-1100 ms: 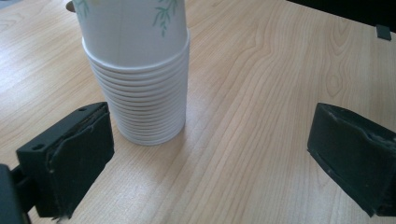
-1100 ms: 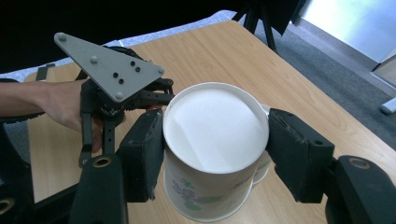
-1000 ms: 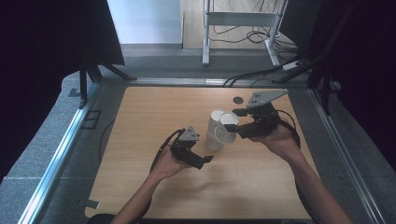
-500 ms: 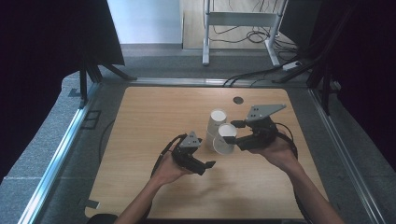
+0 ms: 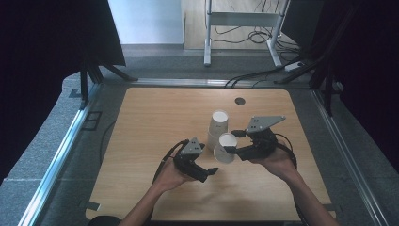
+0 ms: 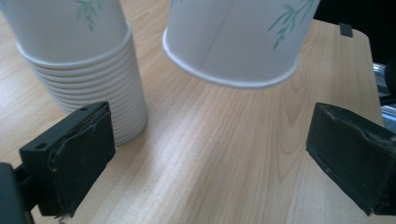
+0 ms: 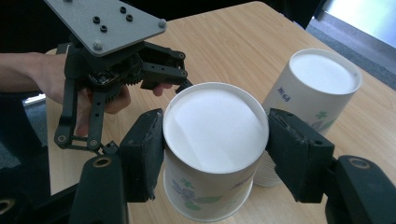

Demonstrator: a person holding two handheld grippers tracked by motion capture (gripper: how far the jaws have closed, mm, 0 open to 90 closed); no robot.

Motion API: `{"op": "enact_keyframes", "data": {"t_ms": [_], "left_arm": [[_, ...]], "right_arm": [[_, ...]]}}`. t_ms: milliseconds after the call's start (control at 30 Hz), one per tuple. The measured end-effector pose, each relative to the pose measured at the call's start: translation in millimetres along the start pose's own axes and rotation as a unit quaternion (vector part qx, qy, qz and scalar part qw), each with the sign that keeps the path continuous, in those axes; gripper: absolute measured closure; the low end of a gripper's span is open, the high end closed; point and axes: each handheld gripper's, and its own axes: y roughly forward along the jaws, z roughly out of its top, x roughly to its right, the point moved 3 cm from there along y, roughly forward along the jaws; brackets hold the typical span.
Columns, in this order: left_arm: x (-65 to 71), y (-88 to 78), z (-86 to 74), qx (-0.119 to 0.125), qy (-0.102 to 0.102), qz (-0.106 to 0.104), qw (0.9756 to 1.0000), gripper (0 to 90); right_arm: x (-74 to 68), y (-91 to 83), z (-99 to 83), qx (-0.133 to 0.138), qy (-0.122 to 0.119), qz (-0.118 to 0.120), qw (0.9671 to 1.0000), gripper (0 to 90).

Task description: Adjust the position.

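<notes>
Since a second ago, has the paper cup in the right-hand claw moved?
Yes. The held cup, clamped in the right gripper, has come toward the near table edge, away from the cup stack and the dark round spot.

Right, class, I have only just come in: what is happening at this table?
A person works with a gripper in each hand. The right gripper is shut on an upside-down paper cup, held clear of the table beside an upside-down stack of cups. The left gripper waits open, facing the cup and stack, holding nothing.
</notes>
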Motion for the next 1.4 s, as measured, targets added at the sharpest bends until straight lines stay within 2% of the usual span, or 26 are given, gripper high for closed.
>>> {"op": "enact_keyframes", "data": {"t_ms": [333, 600, 733, 1400], "left_arm": [[6.6, 8.3, -6.3, 0.004, 0.01, -0.011, 0.9999, 1.6], [9.1, 16.1, -13.6, 0.006, 0.011, -0.01, 0.9999, 3.0], [9.9, 19.2, -18.4, -0.001, 0.02, -0.01, 0.9998, 4.3], [11.7, 24.9, -23.8, 0.009, 0.022, -0.017, 0.9996, 18.1]], "right_arm": [[-7.8, 10.0, -13.0, 0.004, -0.003, 0.01, 0.9999, 37.9], [-15.1, 20.1, -20.4, 0.007, 0.0, 0.025, 0.9997, 37.9], [-17.7, 24.0, -23.0, 0.01, 0.002, 0.031, 0.9995, 37.9], [-20.2, 29.9, -29.5, 0.013, 0.007, 0.039, 0.9991, 37.9]]}}
